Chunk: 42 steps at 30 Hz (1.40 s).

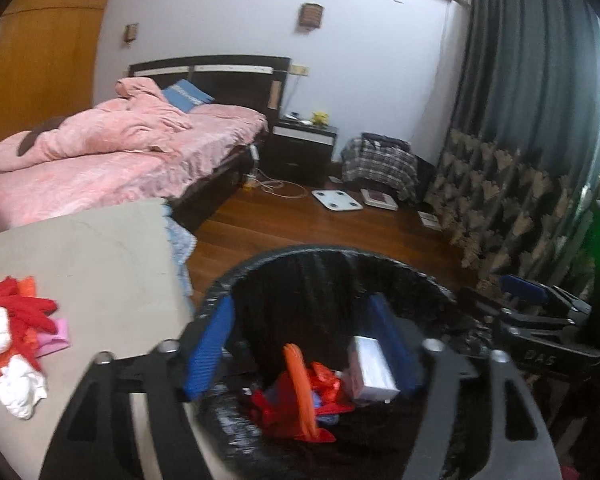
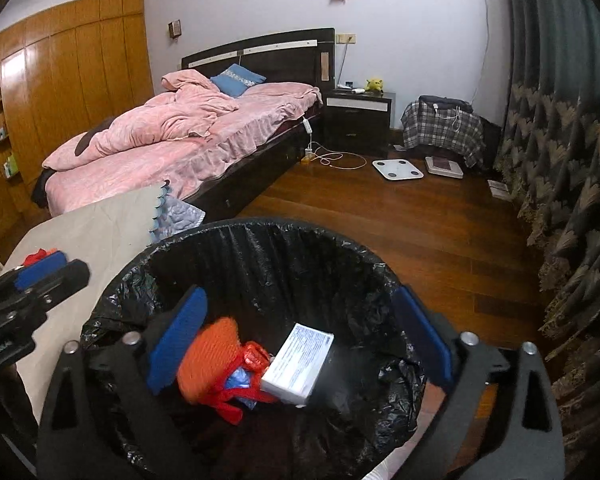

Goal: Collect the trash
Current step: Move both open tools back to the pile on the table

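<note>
A bin lined with a black bag (image 1: 320,264) (image 2: 260,236) stands below both grippers. Inside lie a white box (image 1: 370,368) (image 2: 298,364), an orange net piece (image 1: 300,388) (image 2: 208,356) and red scraps (image 1: 324,380) (image 2: 256,356). My left gripper (image 1: 300,344) is open and empty over the bin mouth; it also shows in the right wrist view (image 2: 40,272). My right gripper (image 2: 300,340) is open and empty over the bin; it also shows in the left wrist view (image 1: 532,296). On the beige cloth table (image 1: 100,256) left of the bin lie red, orange, pink and white scraps (image 1: 16,336).
A bed with pink bedding (image 2: 172,140) stands behind the table. A dark nightstand (image 2: 358,116), a plaid-covered bag (image 2: 444,128), two floor scales (image 2: 398,169) and a cable lie on the wooden floor. Dark curtains (image 2: 560,120) hang on the right.
</note>
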### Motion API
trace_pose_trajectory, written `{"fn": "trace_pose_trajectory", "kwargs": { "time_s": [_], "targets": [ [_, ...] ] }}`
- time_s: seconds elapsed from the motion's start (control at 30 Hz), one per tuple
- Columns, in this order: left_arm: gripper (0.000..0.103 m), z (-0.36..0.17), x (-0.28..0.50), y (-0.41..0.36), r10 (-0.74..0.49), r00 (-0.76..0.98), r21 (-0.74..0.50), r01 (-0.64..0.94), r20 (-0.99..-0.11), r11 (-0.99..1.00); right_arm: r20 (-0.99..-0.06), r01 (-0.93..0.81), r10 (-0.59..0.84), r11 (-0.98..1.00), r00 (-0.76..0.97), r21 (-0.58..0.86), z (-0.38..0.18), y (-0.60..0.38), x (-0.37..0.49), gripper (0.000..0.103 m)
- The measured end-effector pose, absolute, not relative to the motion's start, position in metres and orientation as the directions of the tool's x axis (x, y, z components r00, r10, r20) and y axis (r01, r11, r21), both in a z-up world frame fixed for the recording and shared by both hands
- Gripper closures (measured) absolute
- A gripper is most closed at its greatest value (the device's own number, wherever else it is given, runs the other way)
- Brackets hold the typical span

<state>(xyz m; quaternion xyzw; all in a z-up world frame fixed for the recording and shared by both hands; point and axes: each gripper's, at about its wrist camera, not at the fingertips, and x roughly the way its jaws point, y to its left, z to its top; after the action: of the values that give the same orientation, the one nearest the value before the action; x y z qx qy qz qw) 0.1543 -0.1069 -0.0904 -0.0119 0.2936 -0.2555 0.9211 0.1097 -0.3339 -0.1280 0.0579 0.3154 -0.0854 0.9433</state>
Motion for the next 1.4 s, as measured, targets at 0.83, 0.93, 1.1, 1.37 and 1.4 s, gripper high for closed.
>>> {"fn": "trace_pose_trajectory", "kwargs": {
  "time_s": [0.83, 0.93, 1.1, 1.37, 1.4],
  "targets": [
    [0.015, -0.118, 0.144, 0.118, 0.018, 0.844, 0.003, -0.019, -0.535, 1.000, -0.533, -0.230, 0.244, 0.969, 0.810, 0.095, -0.124, -0.120, 0.176, 0.005],
    [0.015, -0.123, 0.142, 0.141, 0.056, 0.840, 0.007, -0.061, -0.540, 0.998, -0.547, -0.276, 0.278, 0.957, 0.789, 0.089, -0.132, -0.089, 0.186, 0.005],
    [0.016, -0.137, 0.140, 0.177, 0.102, 0.818, 0.000, -0.125, -0.567, 0.992, -0.573, -0.316, 0.304, 0.945, 0.761, 0.081, -0.146, -0.053, 0.197, 0.005],
    [0.016, -0.148, 0.143, 0.208, 0.106, 0.799, -0.027, -0.151, -0.593, 0.988, -0.607, -0.360, 0.336, 0.929, 0.720, 0.088, -0.165, -0.016, 0.208, 0.005],
    [0.016, -0.148, 0.147, 0.210, 0.104, 0.797, -0.030, -0.151, -0.595, 0.988, -0.613, -0.367, 0.340, 0.926, 0.713, 0.086, -0.168, -0.010, 0.209, 0.005]
  ]
}}
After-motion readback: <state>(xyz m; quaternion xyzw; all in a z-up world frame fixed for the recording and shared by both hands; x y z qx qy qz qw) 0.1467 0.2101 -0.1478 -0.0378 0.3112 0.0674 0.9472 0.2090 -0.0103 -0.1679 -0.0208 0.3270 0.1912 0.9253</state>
